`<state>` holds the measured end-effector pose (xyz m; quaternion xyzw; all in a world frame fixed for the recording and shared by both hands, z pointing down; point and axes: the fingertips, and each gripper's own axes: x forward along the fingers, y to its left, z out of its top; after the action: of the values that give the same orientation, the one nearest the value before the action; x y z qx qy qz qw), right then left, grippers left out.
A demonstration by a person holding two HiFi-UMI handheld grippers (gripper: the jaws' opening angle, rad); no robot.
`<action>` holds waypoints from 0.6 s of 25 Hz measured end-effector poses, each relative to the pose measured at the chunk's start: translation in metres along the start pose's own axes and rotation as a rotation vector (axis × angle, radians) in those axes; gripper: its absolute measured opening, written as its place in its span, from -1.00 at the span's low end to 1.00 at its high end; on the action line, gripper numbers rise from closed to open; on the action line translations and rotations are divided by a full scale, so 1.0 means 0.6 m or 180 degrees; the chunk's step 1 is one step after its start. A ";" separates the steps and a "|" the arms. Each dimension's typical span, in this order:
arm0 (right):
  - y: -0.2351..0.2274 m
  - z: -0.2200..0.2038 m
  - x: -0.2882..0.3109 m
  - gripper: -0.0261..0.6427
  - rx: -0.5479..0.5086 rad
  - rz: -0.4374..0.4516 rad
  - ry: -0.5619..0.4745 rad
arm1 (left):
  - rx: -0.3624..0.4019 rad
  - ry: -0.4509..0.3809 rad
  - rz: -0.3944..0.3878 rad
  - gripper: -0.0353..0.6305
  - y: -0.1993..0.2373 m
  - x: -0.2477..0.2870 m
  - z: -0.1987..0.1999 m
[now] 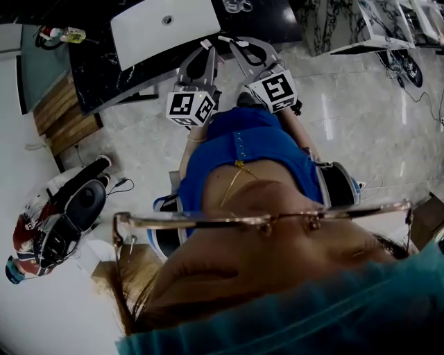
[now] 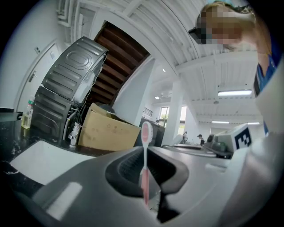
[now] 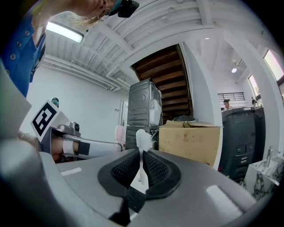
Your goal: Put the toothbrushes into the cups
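Observation:
A pink toothbrush [image 2: 145, 150] stands upright between the pads of my left gripper [image 2: 146, 156], which is shut on its handle. My right gripper [image 3: 142, 167] is shut on a white toothbrush [image 3: 143, 142], also upright with its head up. In the head view both grippers are held side by side in front of the person's blue top, the left gripper [image 1: 205, 50] and the right gripper [image 1: 241, 47] pointing toward a dark counter [image 1: 104, 69]. Small clear glassware [image 1: 238, 5], perhaps cups, shows at the counter's far edge.
A white basin [image 1: 165, 26] is set in the dark counter, with a bottle [image 1: 69, 35] at its left end. A grey washing machine [image 2: 71, 93] and a cardboard box [image 2: 106, 131] stand ahead. Wooden steps [image 1: 62, 114] and a red-and-black machine [image 1: 59, 222] lie at the left.

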<state>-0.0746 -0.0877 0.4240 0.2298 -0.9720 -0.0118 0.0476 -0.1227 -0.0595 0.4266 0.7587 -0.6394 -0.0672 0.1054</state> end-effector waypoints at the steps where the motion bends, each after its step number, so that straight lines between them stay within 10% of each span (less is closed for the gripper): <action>1: -0.011 -0.001 0.004 -0.85 -0.0004 0.0004 -0.0001 | -0.0006 -0.0006 0.0019 -0.85 0.002 0.010 0.000; 15: -0.142 -0.011 0.040 -0.85 0.0000 -0.0005 0.0022 | -0.0056 -0.0064 0.0237 -0.85 0.031 0.122 -0.002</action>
<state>-0.0575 -0.1748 0.4291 0.2307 -0.9716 -0.0110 0.0509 -0.1275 -0.1344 0.4350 0.7327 -0.6675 -0.0764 0.1081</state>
